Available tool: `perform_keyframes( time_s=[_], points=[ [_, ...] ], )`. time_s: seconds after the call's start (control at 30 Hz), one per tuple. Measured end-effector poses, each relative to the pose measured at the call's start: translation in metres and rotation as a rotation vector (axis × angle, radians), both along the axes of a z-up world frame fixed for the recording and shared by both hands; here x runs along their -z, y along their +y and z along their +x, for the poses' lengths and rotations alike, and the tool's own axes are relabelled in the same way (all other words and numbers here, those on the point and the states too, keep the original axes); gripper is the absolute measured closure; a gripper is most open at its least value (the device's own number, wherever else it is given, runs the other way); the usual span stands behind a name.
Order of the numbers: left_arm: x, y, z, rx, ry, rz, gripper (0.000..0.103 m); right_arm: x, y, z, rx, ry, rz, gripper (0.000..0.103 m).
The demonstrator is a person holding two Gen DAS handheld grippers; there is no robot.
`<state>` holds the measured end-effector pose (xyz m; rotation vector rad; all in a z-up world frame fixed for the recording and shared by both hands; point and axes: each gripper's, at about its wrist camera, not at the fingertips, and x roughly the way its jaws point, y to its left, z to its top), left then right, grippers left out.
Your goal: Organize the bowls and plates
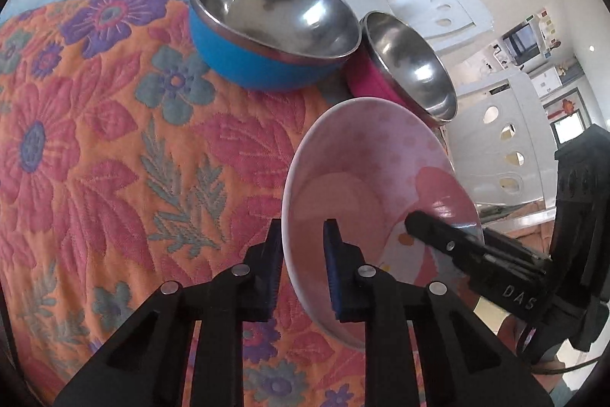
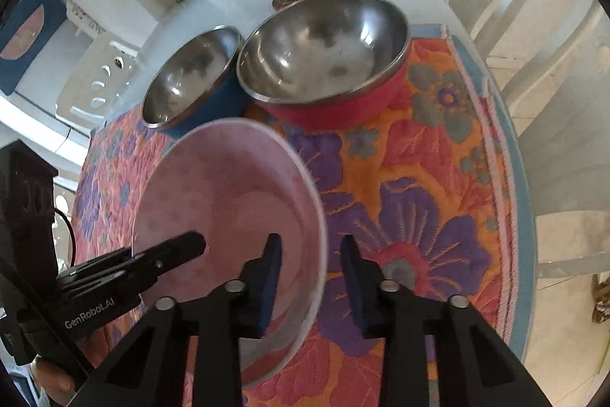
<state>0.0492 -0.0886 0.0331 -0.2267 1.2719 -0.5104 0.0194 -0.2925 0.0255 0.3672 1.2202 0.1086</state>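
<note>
On floral cloth (image 1: 95, 140), before blue bowl (image 1: 267, 37) and red bowl (image 1: 404, 67): pink bowl (image 1: 366, 178) gripped at opposite rims. Left gripper (image 1: 303, 254) clenched on near wall; right gripper (image 2: 310, 273) clamped likewise.

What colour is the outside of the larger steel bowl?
Red-pink on the outside of the larger steel bowl, steel inside; the right wrist view shows it best.

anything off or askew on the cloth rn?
Nothing spilled or damaged. The pink bowl has both grippers on opposite rim edges: left gripper, right gripper. The blue bowl and red bowl stand empty, rims touching.
</note>
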Motion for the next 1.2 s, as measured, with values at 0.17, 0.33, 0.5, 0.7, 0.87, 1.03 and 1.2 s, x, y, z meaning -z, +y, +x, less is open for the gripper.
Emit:
perform_keyframes(
  time_s=[0.17, 0.33, 0.5, 0.7, 0.87, 1.03, 1.2],
  points=[
    [-0.01, -0.003, -0.021, 0.035, -0.052, 0.038, 0.085, -0.01, 0.017, -0.013, -0.031, -0.029, -0.071, 0.078],
    [-0.026, 0.013, -0.044, 0.037, -0.062, -0.001, 0.085, -0.035, 0.027, -0.039, -0.028, -0.072, -0.073, 0.078],
    [-0.065, 0.038, -0.08, 0.033, -0.125, -0.019, 0.085, -0.075, 0.049, -0.069, -0.034, -0.134, -0.084, 0.078],
    [-0.111, 0.069, -0.124, -0.002, -0.197, -0.037, 0.085, -0.119, 0.085, -0.112, -0.03, -0.191, -0.08, 0.077],
    [-0.117, 0.082, -0.151, 0.001, -0.206, 0.001, 0.085, -0.127, 0.106, -0.146, -0.017, -0.191, -0.08, 0.076],
    [-0.082, 0.089, -0.168, 0.007, -0.131, 0.032, 0.085, -0.089, 0.114, -0.162, -0.003, -0.088, -0.044, 0.076],
    [-0.044, 0.088, -0.166, 0.038, -0.064, 0.095, 0.085, -0.032, 0.116, -0.157, -0.01, 0.104, 0.007, 0.075]
  ],
)
